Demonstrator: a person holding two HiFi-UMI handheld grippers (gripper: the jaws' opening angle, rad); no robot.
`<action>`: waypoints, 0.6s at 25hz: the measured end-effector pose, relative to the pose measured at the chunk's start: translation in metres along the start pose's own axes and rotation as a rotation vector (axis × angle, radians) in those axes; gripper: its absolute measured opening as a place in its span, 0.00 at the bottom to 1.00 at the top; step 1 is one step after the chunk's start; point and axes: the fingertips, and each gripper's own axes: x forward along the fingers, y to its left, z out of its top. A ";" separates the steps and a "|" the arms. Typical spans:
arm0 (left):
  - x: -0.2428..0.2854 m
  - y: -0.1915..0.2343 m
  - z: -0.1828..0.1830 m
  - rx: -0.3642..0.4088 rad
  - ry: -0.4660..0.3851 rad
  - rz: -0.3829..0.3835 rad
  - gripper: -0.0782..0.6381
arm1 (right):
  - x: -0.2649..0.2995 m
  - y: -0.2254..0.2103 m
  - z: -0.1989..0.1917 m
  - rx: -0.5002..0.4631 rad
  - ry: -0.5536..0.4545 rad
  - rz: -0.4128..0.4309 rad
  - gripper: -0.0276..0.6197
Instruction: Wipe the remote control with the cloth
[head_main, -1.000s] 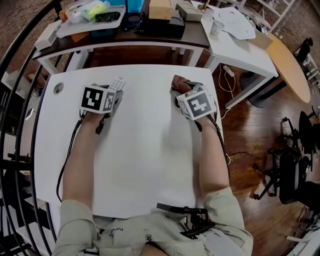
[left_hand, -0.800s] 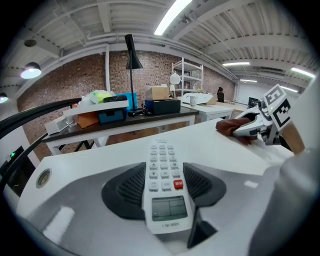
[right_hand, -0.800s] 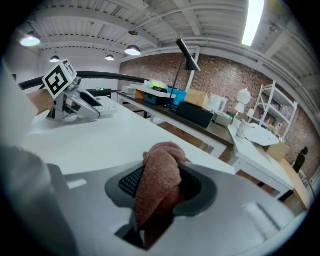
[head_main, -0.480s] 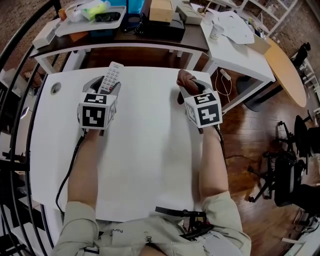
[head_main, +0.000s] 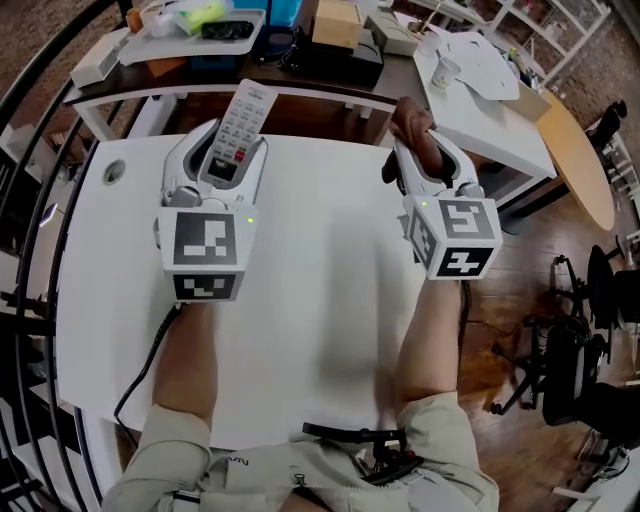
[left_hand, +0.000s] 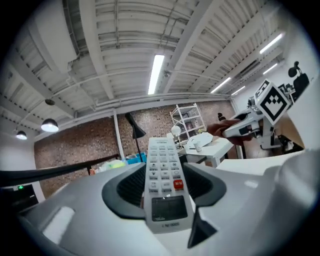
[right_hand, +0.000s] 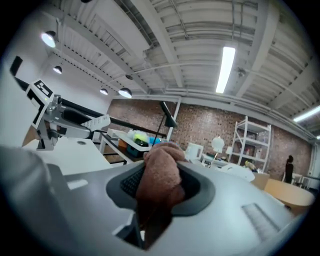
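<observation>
A white remote control (head_main: 240, 125) with a red button is clamped between the jaws of my left gripper (head_main: 232, 142), its button face up and its far end sticking out past the fingertips. In the left gripper view the remote (left_hand: 162, 175) lies along the jaws. My right gripper (head_main: 420, 150) is shut on a bunched brown cloth (head_main: 412, 122); its jaws have just been closing on it. The cloth (right_hand: 160, 180) fills the gap in the right gripper view. Both grippers are held level above the white table (head_main: 320, 300), side by side and well apart.
Behind the table stands a dark-topped desk (head_main: 300, 85) with a tray, boxes and bottles. A white side table (head_main: 480, 100) with a paper cup (head_main: 445, 70) is at the back right, a round wooden table (head_main: 580, 150) beyond it. A black railing (head_main: 30, 200) runs along the left.
Both grippers have risen off the table and tipped up to level, the left carrying the remote, the right carrying the cloth.
</observation>
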 end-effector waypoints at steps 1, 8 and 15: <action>-0.003 0.001 0.007 0.023 -0.018 0.009 0.45 | -0.002 0.002 0.010 -0.008 -0.031 0.002 0.23; -0.024 -0.002 0.052 0.021 -0.178 0.063 0.45 | -0.034 0.029 0.073 -0.159 -0.222 0.007 0.23; -0.036 -0.027 0.062 0.203 -0.162 0.004 0.45 | -0.056 0.076 0.109 -0.328 -0.286 -0.028 0.23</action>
